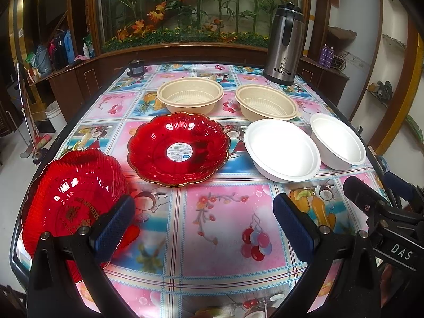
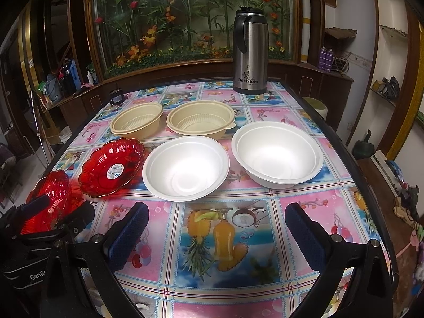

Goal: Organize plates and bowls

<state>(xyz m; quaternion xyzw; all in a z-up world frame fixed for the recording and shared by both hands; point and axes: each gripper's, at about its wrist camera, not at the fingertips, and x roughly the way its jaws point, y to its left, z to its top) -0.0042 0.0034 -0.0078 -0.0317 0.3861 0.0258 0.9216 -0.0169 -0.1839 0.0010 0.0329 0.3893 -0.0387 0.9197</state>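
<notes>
Together, both grippers hang low over the near end of a table (image 2: 265, 201) covered in a bright fruit-print cloth, and neither one holds anything. From the left wrist view, the left gripper (image 1: 204, 220) has its blue-padded jaws spread wide over bare cloth, with a red ribbed plate (image 1: 71, 193) at about 9 o'clock, just beside and partly behind the left finger (whether pad and rim actually touch cannot be told). A second red scalloped plate (image 1: 178, 148), with a round sticker at its centre, lies flat at 12 o'clock, apart from the first. Two white foam bowls (image 1: 282, 149) (image 1: 339, 140) sit at 1 and 2 o'clock, their rims very close together, and two beige ribbed bowls (image 1: 190, 96) (image 1: 266, 103) stand side by side in the row behind them. At the far right corner stands a steel thermos (image 1: 285, 45), with a small dark jar (image 1: 136, 67) at the far left edge. From the right wrist view, the right gripper (image 2: 217, 230) is likewise spread open over the pineapple print; the nearer white bowl (image 2: 185, 168) is at 11 o'clock and the other (image 2: 277, 153) at 1 o'clock. The left gripper's body shows at 9 o'clock in front of the red ribbed plate.
</notes>
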